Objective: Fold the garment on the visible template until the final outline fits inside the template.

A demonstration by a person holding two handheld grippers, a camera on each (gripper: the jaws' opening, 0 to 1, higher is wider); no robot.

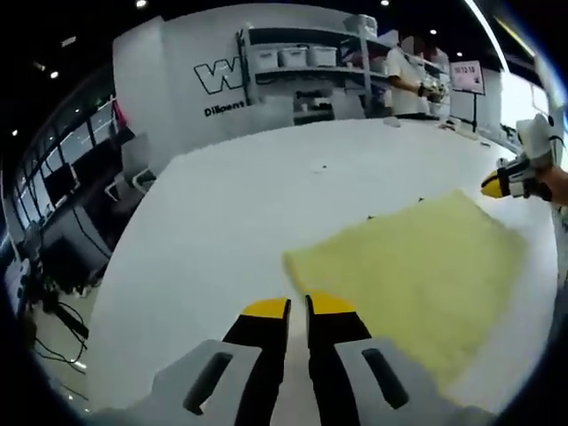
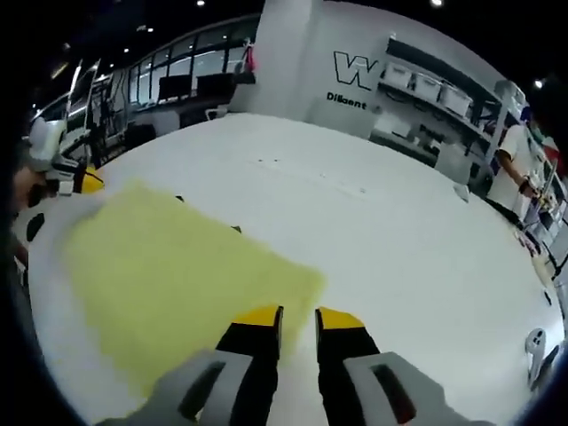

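Observation:
A pale yellow garment (image 1: 417,284) lies folded flat as a rough rectangle on the white table (image 1: 240,213). Small dark template marks (image 1: 373,216) peek out along its far edge. My left gripper (image 1: 297,306) hovers at the cloth's near left corner, jaws nearly together with nothing between them. The right gripper (image 1: 491,186), held in a hand, sits by the far right corner. In the right gripper view the garment (image 2: 177,275) spreads to the left, with dark marks (image 2: 236,229) at its edge. My right gripper (image 2: 300,315) is slightly open at its near corner, and the left gripper (image 2: 87,182) is at the far corner.
A person (image 1: 410,80) stands at the table's far end beside shelves with white bins (image 1: 302,58). Small items (image 2: 535,342) lie near the table's right edge. The table's edge (image 1: 124,266) drops to a floor with chairs and cables.

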